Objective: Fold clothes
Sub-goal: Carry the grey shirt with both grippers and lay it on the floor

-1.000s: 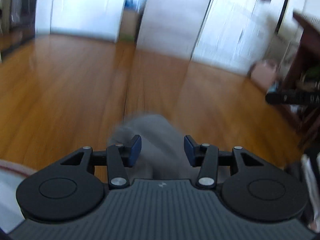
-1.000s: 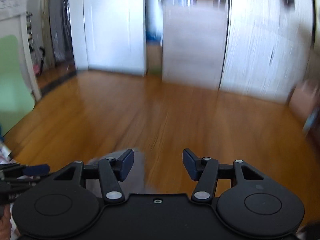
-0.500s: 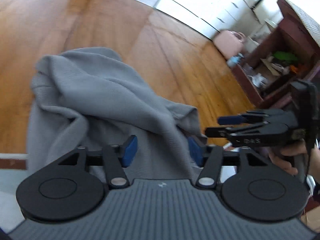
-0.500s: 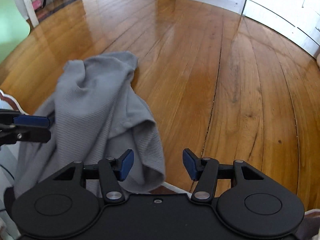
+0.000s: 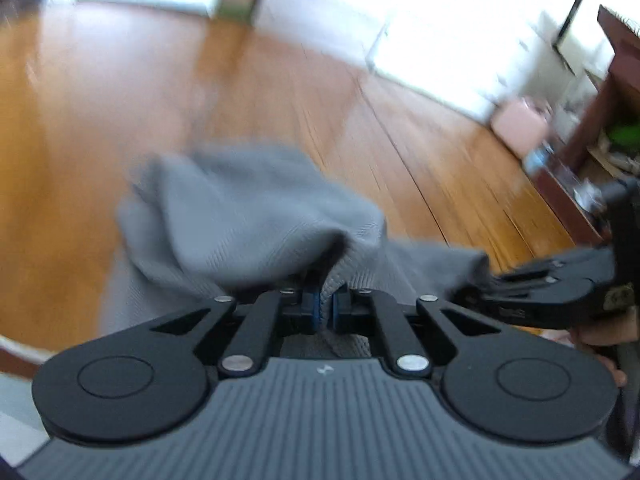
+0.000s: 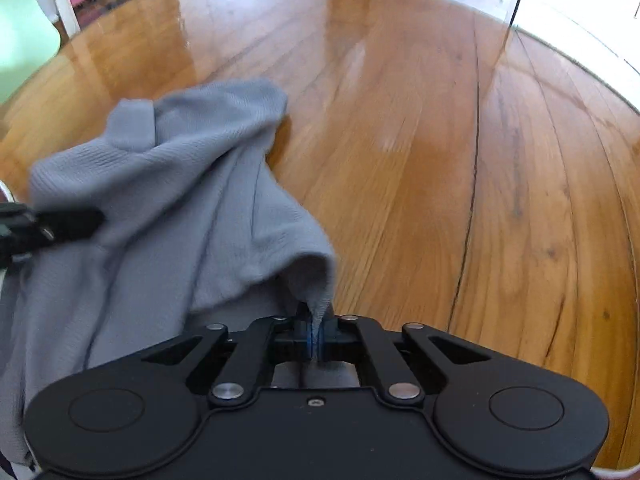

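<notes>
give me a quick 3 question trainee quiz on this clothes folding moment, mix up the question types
1. True or false: the left hand-held gripper is shut on a fold of the grey garment.
2. Multiple choice: what is pinched in the right hand-held gripper? A) nothing B) an edge of the grey garment C) a white towel
3. Fill in: beyond the garment, the right wrist view shows a bare ______ floor.

Key: 1 true; 2 B; 3 wooden
</notes>
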`<state>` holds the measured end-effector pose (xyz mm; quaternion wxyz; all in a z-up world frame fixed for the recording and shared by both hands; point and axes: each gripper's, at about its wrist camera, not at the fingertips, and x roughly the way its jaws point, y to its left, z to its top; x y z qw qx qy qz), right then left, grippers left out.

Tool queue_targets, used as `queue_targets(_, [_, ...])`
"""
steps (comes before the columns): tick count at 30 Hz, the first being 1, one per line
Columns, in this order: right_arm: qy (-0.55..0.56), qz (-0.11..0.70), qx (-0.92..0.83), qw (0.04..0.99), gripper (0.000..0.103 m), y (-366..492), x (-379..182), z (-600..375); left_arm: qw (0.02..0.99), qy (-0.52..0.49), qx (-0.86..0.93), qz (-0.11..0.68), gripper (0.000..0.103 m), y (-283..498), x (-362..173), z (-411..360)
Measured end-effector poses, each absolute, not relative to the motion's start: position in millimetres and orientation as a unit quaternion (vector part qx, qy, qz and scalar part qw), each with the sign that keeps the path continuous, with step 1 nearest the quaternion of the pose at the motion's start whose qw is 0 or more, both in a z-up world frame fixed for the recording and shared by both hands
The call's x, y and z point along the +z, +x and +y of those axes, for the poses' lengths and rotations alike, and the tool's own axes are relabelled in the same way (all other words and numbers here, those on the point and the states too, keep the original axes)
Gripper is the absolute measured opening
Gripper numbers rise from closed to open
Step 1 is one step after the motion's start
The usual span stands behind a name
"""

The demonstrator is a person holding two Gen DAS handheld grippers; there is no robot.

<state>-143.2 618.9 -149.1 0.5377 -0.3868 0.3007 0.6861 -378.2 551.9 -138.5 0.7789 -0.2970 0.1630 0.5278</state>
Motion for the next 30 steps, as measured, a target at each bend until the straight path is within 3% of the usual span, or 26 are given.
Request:
queue_targets(3, [-0.358, 0.277, 0.689, 0.566, 0.002, -133, -123, 621, 0.767, -0.233, 0.582, 0.138, 0.005, -400, -119, 545])
queue_targets(8, [-0.322, 0.235, 0.681, 0.614, 0.002, -119, -76, 620, 0.732, -0.261, 0.621, 0.108, 0.002, -443, -114, 548])
queue_targets(12, [-0.298, 0.193, 0.660, 0.662, 0.002, -101, -36, 625, 0.662, -0.153, 0.726, 0.106, 0.002, -457, -104, 540])
queue_targets(15, [-0.291, 0.158, 0.638, 0.695, 0.002, -82, -9, 639, 0.635, -0.152, 0.754, 0.074, 0.002, -486, -94, 540])
queue_targets(24, [-0.249, 0.089, 0.620, 0.739, 0.002, -61, 53, 670, 0.643, -0.119, 0.756, -0.037, 0.003, -528, -47, 535])
queue_targets(26, [-0.245, 0.100, 0.616, 0.742, 0.009, -59, 45, 682, 0.664, -0.164, 0.729, -0.017, 0.005, -529, -57, 559])
queue_targets(27, [-0.252, 0.109, 0.610, 0.743, 0.029, -58, 37, 690, 0.671, -0.204, 0.713, 0.005, 0.005, -529, -69, 573])
queue_targets(28, [-0.260, 0.117, 0.604, 0.744, 0.062, -58, 30, 698, 0.670, -0.249, 0.699, 0.032, 0.005, -529, -84, 584])
queue_targets(30, [-0.294, 0.122, 0.571, 0.756, 0.081, -62, 4, 708, 0.651, -0.332, 0.679, 0.069, 0.008, -533, -115, 596])
